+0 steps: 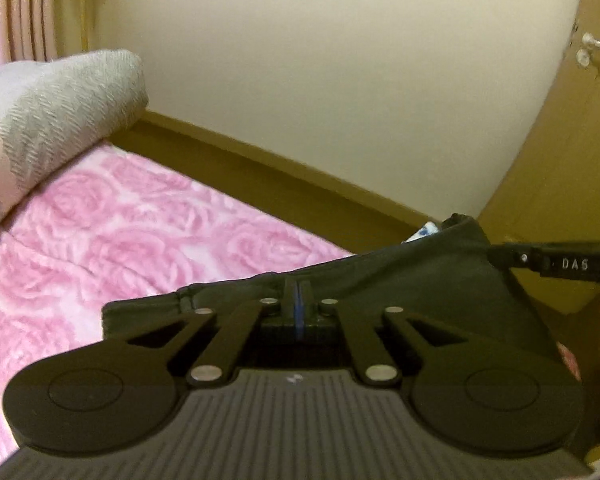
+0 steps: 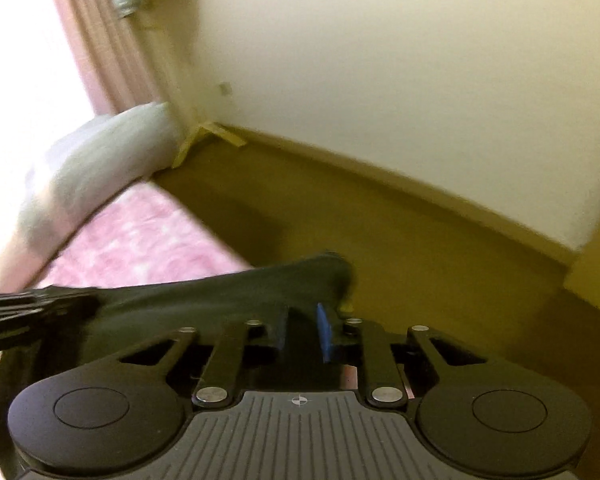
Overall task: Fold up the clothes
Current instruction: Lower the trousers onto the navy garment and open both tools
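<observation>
Far left: a rolled grey woven blanket (image 1: pixel 56 120) lying along the edge of a pink rose-patterned fleece bedspread (image 1: pixel 120 240), with pleated pink curtains (image 1: pixel 20 12) behind. Centre of the left wrist view: the left gripper (image 1: pixel 298 300) pinched fully closed on the top hem of a dark, near-black soft fabric garment (image 1: pixel 400 280), held up off the bedspread and stretched taut toward the right. Further right: the right gripper (image 2: pixel 302 330), its blue-padded fingers (image 2: pixel 323 332) set a little apart, with the same dark cloth running between them at its far corner; seemingly gripping, though blur makes the pinch hard to confirm. Garment likely light, limp and easily sagging; no stiffness, little slip against the pads, nothing fragile. Best taken at hem or corners, as now, kept under tension so the edge stays straight for laying down and folding over. Beneath and beyond: brown floor (image 2: pixel 380 220) alongside the bed, a plain cream wall (image 1: pixel 320 80), and at the far right a tan wooden door with a metal lever handle (image 1: pixel 596 46).
</observation>
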Available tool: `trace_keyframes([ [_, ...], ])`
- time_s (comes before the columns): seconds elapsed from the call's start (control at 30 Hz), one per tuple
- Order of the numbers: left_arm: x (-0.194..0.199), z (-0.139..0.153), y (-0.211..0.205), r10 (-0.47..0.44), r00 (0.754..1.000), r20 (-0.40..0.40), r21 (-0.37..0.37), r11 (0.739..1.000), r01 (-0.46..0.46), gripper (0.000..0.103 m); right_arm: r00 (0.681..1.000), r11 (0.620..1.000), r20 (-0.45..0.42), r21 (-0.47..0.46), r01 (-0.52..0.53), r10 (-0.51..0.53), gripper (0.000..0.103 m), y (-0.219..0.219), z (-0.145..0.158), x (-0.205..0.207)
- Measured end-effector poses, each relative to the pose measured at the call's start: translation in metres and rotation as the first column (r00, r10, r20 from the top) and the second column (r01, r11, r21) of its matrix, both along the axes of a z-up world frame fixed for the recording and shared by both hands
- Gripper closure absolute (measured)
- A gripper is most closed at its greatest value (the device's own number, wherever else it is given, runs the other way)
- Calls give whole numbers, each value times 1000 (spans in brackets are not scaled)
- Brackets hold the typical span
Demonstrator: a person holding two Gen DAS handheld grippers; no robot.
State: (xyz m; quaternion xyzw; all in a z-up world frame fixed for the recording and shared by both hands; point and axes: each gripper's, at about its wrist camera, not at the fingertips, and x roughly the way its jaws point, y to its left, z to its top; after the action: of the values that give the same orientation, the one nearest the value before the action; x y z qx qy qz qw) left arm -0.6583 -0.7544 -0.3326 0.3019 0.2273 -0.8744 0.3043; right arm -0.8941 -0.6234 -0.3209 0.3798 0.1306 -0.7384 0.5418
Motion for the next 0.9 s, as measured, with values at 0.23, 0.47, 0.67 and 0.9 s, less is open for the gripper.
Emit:
trace_keyframes([
  [0.23, 67, 15, 56, 9, 998, 56, 8, 1000, -10, 102, 994, 993, 33, 54, -108, 106, 67, 59, 14, 54],
  [0.47, 101, 15, 83, 51, 993, 108, -24, 999, -49, 102, 987, 980, -78, 154, -130, 143, 54, 89, 5, 104],
  [0.67, 106, -2, 83, 76, 987, 141, 23, 997, -80, 102, 990, 977, -82, 190, -94, 111, 54, 100, -6, 112],
  [0.9, 118, 31, 103, 119, 980, 161, 34, 991, -126, 103, 999, 991, -27, 135, -13, 17, 54, 125, 30, 114],
])
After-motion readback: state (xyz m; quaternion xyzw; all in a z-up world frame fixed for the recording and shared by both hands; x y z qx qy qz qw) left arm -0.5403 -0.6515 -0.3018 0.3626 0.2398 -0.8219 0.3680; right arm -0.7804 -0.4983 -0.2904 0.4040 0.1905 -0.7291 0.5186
